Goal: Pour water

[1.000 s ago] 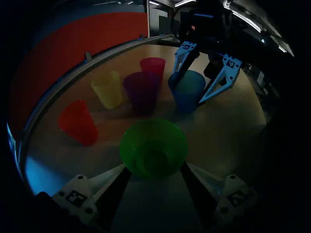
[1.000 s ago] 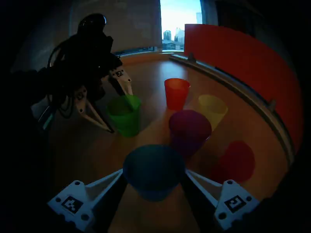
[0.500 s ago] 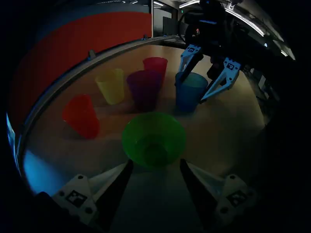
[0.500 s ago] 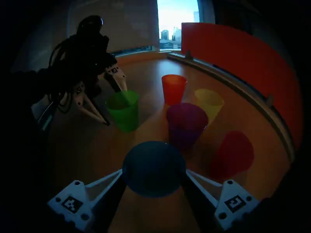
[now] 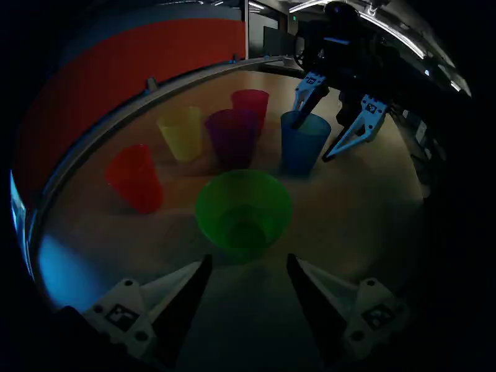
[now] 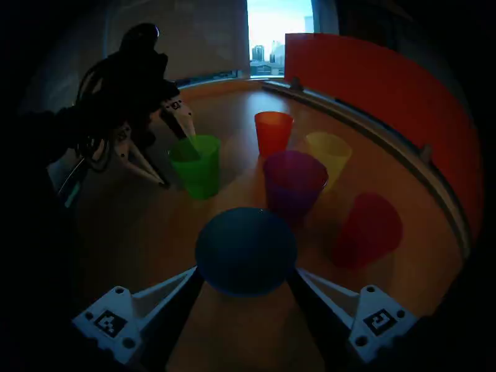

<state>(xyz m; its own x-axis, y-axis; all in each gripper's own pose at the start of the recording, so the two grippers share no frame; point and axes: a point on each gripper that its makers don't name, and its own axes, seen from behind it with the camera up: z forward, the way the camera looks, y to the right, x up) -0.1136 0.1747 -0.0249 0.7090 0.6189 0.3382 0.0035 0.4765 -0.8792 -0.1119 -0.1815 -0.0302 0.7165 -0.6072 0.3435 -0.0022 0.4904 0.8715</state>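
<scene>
Left gripper (image 5: 247,257) backed off the green cup (image 5: 243,211)
Its jaws stood spread; whether the right gripper (image 6: 245,271) pinched the blue cup (image 6: 245,248) was unclear. Pouring looked unstarted.

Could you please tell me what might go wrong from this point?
The right gripper has open jaws around the blue cup; closing unevenly could tip it. The purple cup stands close by, so a lift or tilt might knock it. Dim light hides any water level.
</scene>
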